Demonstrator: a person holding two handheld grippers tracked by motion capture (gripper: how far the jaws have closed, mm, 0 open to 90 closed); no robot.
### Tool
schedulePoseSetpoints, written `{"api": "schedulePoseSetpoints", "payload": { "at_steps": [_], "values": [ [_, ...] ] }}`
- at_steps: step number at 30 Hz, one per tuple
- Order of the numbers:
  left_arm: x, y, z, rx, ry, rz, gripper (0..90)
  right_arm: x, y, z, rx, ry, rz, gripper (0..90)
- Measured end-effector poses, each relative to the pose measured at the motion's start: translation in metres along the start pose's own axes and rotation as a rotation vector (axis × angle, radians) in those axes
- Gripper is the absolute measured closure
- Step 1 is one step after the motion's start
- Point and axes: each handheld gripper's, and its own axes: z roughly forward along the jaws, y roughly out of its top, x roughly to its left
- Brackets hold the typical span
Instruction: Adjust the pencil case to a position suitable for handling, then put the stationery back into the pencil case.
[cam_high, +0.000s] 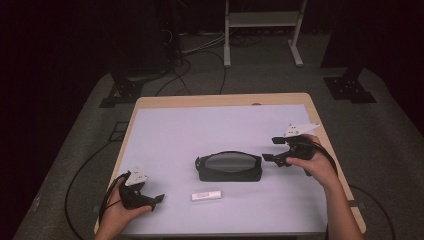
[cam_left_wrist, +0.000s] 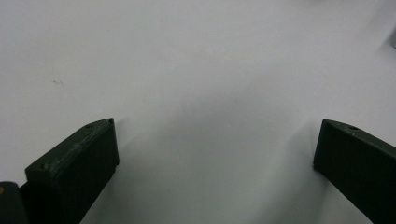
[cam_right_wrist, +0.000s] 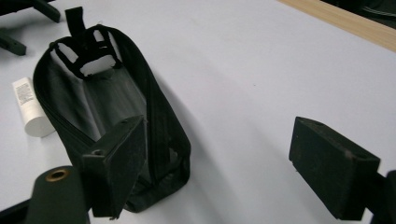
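Observation:
A black zip pouch (cam_high: 229, 166) with a clear top panel lies in the middle of the pale mat. Its zip stands open in the right gripper view, where the pouch (cam_right_wrist: 93, 93) is just left of my jaws. A small white tube (cam_high: 206, 195) lies in front of the pouch and apart from it; in the right gripper view the tube (cam_right_wrist: 29, 109) is beside the pouch's far side. My right gripper (cam_high: 270, 149) is held just right of the pouch, open (cam_right_wrist: 219, 135) and holding nothing. My left gripper (cam_high: 157, 201) rests near the front left, open (cam_left_wrist: 217, 135) over bare mat.
The pale mat (cam_high: 200, 125) covers a wooden table (cam_high: 220, 99) with narrow bare edges. Behind the table are a white metal frame (cam_high: 262, 30), black stand feet (cam_high: 127, 90) and cables on the grey floor.

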Motion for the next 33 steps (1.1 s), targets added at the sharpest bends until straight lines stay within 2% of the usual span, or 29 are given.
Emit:
{"api": "schedulePoseSetpoints", "payload": {
  "at_steps": [12, 20, 25, 33],
  "values": [
    [0.0, 0.0, 0.0, 0.0, 0.001, 0.0, 0.0, -0.002, -0.024, -0.016, 0.0, -0.06, 0.032, 17.8],
    [0.0, 0.0, 0.0, 0.0, 0.001, 0.001, 0.0, -0.002, -0.044, -0.02, 0.047, -0.113, 0.048, 17.7],
    [0.0, 0.0, 0.0, -0.001, 0.001, 0.001, 0.0, -0.001, -0.049, -0.02, 0.072, -0.15, 0.046, 17.3],
    [0.0, 0.0, 0.0, -0.001, 0.001, 0.001, 0.0, -0.007, -0.062, -0.022, 0.089, -0.198, 0.062, 17.3]
  ]
}}
